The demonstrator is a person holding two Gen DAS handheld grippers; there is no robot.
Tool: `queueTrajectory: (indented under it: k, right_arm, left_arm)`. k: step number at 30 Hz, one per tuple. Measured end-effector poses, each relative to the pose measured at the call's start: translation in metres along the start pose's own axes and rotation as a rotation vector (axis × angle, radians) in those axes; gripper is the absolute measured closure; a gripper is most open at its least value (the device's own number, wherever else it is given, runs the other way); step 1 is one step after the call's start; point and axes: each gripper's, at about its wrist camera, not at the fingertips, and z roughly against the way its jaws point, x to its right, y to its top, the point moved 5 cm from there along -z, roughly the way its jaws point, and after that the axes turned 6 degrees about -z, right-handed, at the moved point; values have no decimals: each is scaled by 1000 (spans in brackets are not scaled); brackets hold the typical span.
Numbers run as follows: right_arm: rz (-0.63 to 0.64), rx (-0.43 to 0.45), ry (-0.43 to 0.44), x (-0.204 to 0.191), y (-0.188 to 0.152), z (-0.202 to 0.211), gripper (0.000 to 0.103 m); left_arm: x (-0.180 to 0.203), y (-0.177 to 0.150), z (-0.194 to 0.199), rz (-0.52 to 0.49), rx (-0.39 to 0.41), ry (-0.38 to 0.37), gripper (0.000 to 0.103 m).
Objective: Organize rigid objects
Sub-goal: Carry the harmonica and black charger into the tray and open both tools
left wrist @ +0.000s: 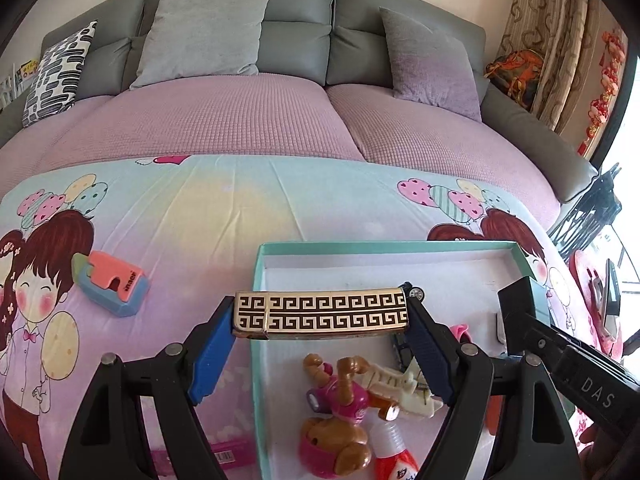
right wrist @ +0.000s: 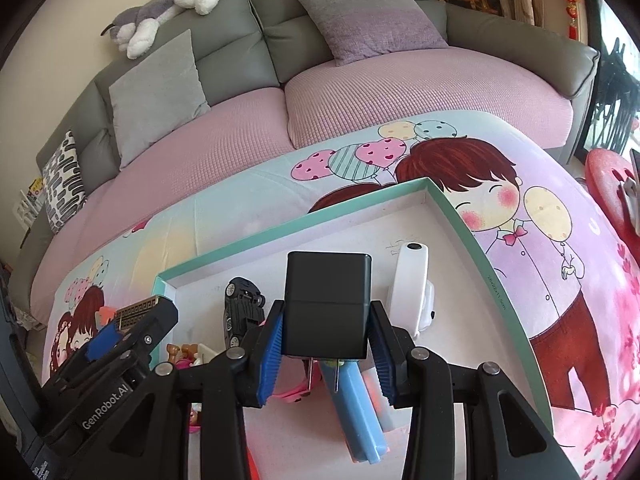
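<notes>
My left gripper [left wrist: 320, 316] is shut on a long gold bar with a brown key pattern [left wrist: 320, 314], held by its two ends above the left part of a teal-rimmed box [left wrist: 256, 320]. My right gripper [right wrist: 326, 320] is shut on a black plug adapter [right wrist: 326, 300], prongs pointing down, above the same box [right wrist: 460, 216]. Inside the box lie a pink and brown toy figure [left wrist: 340, 408], a cream hair clip [left wrist: 404, 384], a glue bottle [left wrist: 394, 452], a black toy car [right wrist: 242, 308], a white device [right wrist: 412, 280] and a blue bar [right wrist: 360, 412].
An orange and blue block [left wrist: 114, 284] lies on the cartoon sheet left of the box. A pink flat item [left wrist: 232, 454] sits by the box's near left corner. Behind is a sofa with grey cushions [left wrist: 204, 36]; a red stool [right wrist: 612, 184] stands at right.
</notes>
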Motion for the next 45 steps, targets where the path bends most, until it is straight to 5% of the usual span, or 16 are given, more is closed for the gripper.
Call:
queueTrajectory:
  k: [35,39,45]
  right_arm:
    - [-15,-16,-58,13,2,-5,60]
    - [-10,-8,-63,13,3,-2,49]
    - [9,-1,-64,9,4,-1,46]
  left_arm:
    - [10,-9,-18,-43,-50,3,20]
    - [7,-5,-8,-46,-26,8,20]
    - [-8,-2,2,-29,-16,54,20]
